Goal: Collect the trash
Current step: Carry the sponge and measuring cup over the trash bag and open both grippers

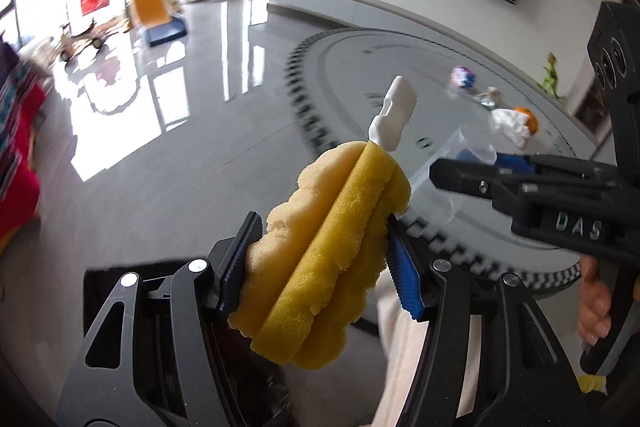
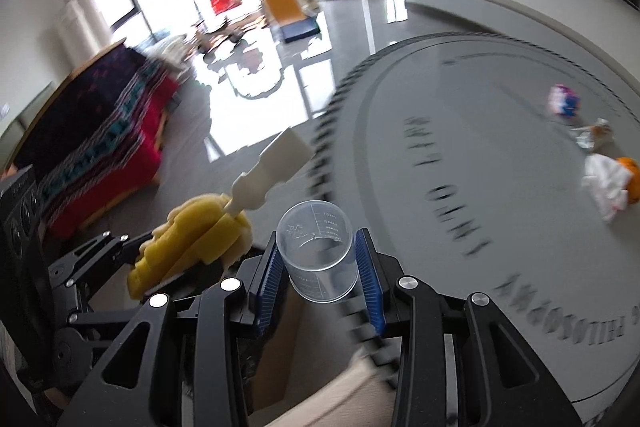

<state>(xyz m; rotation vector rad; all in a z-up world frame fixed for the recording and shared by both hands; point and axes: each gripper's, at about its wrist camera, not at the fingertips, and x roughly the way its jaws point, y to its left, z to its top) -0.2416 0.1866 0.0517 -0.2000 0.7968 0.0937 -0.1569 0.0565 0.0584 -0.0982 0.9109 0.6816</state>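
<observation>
**Both grippers loaded above the round rug**

Sponge brush is pinched in the left gripper, its white handle pointing ahead toward the rug. Just beside it, the right gripper clamps a clear measuring cup, mouth forward. Remaining trash lies well ahead on the rug's far side: white tissue, foil wrapper, colourful wrapper. The right gripper looks nearer; open rug lies between.
</observation>
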